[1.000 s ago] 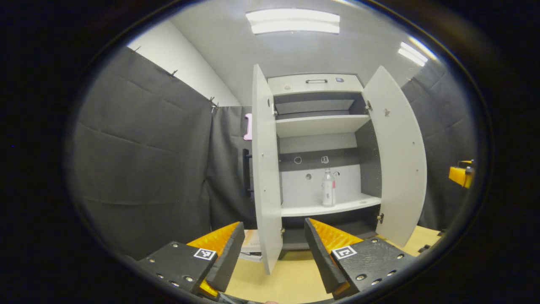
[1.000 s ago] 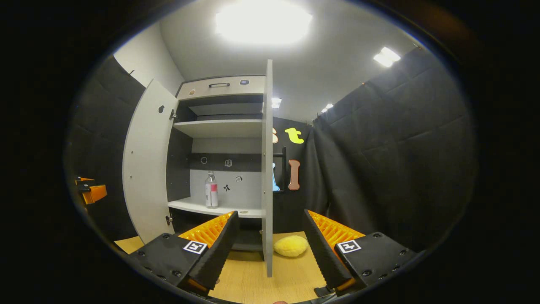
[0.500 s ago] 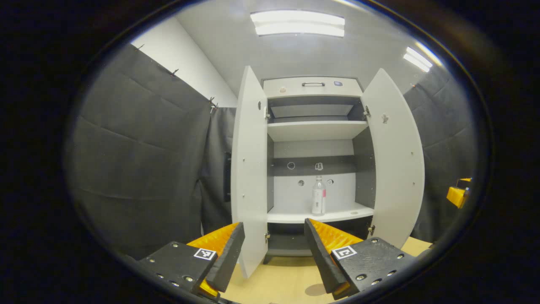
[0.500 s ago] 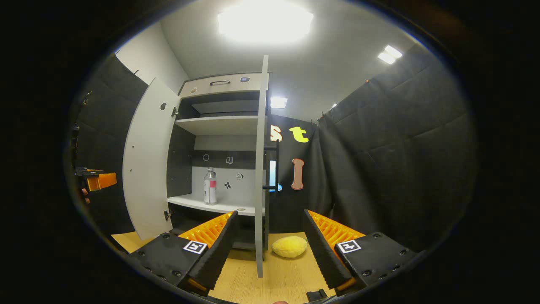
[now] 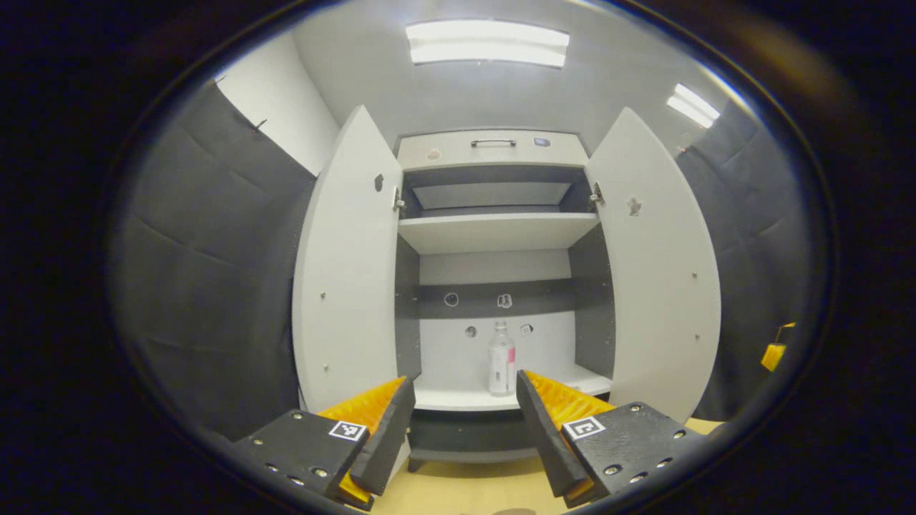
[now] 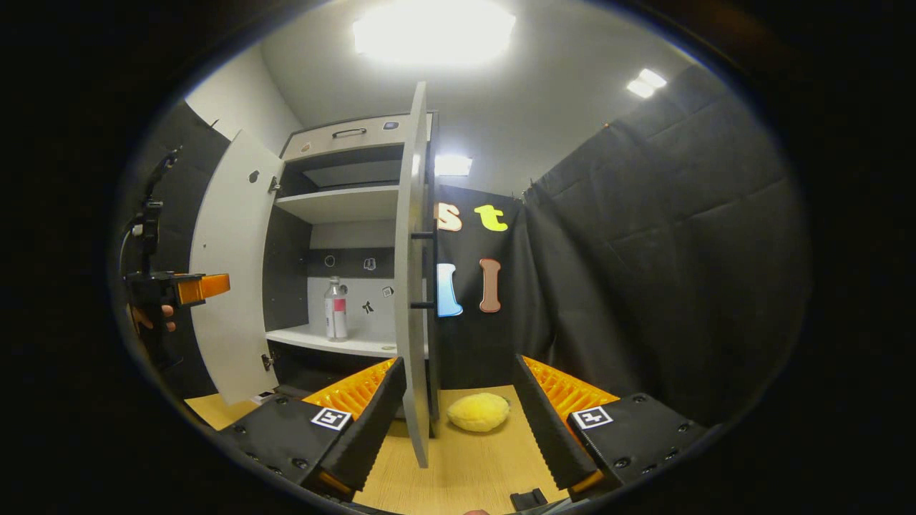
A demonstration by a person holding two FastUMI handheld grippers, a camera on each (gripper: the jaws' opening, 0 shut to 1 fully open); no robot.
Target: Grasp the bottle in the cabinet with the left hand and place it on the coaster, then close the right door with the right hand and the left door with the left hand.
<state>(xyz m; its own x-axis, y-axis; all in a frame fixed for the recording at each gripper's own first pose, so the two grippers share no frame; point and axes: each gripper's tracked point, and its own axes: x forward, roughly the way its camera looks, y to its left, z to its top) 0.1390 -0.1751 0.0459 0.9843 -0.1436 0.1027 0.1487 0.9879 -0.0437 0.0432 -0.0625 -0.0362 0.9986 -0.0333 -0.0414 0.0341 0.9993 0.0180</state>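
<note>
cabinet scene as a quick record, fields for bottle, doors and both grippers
bottle: upright on the lower shelf of the cabinet, untouched
left door: open
right door: open
left gripper: open, facing the bottle, apart from it
right gripper: open, holding nothing, by the right door's edge
yellow object: on the table

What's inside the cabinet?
One bottle stands upright on the lower shelf of the cabinet. The upper shelf is seen from below, so whatever lies on top of it is hidden.
</note>
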